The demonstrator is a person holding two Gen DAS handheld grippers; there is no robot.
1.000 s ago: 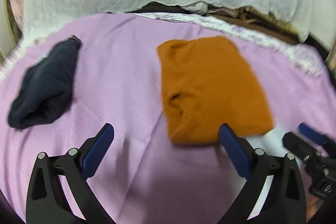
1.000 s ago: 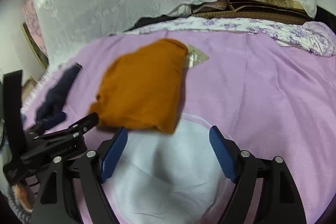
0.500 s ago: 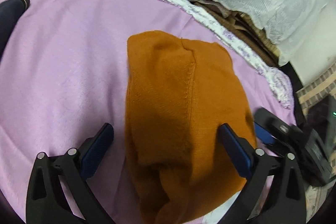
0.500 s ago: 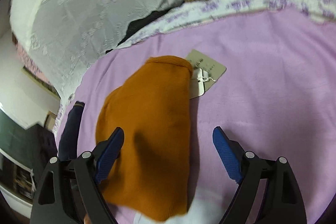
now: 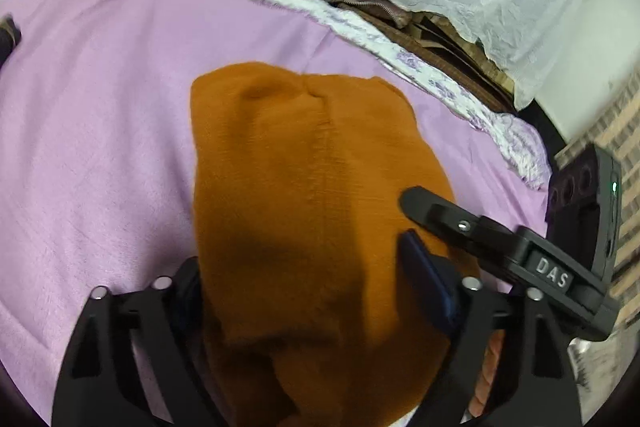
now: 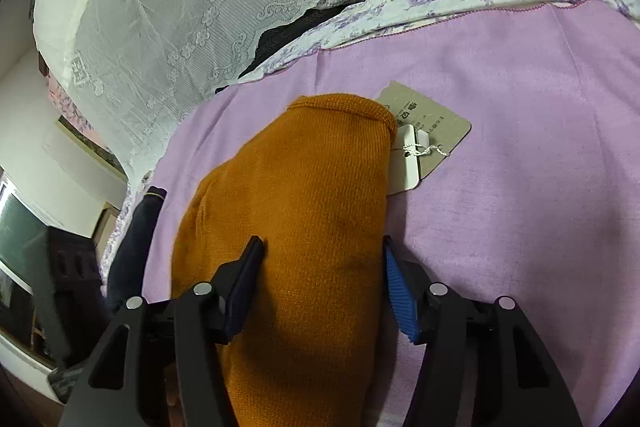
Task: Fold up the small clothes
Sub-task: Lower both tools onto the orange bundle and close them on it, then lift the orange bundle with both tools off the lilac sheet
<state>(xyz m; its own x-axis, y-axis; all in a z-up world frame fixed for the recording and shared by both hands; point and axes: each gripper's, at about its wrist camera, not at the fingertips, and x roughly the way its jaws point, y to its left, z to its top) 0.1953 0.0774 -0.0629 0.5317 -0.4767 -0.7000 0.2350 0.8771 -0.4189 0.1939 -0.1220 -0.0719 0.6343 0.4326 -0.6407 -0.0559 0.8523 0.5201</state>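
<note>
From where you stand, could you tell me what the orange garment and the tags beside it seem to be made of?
The orange garment looks like a soft, matte fine knit: small ribbed stitches and a raised seam show. The tags seem to be stiff card, one beige with print and one white, tied with thin string; the exact fibre cannot be told.

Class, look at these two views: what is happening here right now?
A person with a gripper in each hand is working on an orange garment lying on a purple sheet. The left gripper and the right gripper both straddle its near end, jaws closing around it. Paper tags stick out at its far end. A dark garment lies aside.
</note>
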